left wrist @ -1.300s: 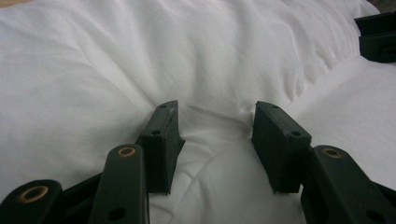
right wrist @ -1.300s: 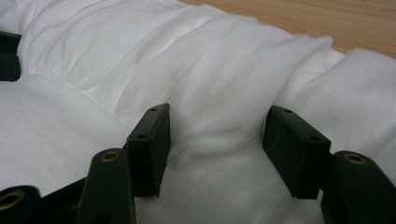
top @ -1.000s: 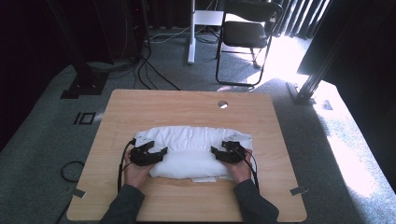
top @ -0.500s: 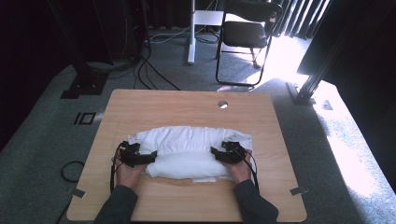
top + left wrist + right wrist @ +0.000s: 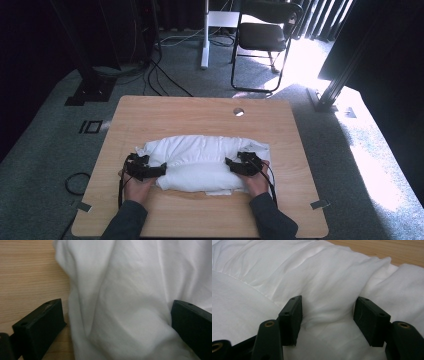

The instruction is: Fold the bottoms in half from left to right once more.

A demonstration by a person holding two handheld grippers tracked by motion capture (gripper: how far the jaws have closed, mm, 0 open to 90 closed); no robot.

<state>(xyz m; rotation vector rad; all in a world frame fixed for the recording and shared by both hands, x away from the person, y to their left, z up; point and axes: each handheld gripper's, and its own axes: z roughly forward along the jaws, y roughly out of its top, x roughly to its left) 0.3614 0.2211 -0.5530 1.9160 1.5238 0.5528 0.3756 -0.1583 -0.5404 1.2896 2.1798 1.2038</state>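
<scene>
Both grippers' fingers point(image 5: 292, 317) astride white cloth point(image 5: 200, 160)

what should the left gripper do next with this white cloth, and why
Probably close the left gripper on the fold. Its jaws have just been opening and stand wide, one over the table, one on the white cloth, with the cloth's bunched edge between them and unpinched. The right gripper already straddles a ridge at the far end.

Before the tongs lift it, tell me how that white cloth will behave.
The white cloth is bunched in soft folds, so it will likely droop and unfold when lifted. It looks light, probably dragging across the table rather than rolling. Nothing suggests it is fragile.
</scene>
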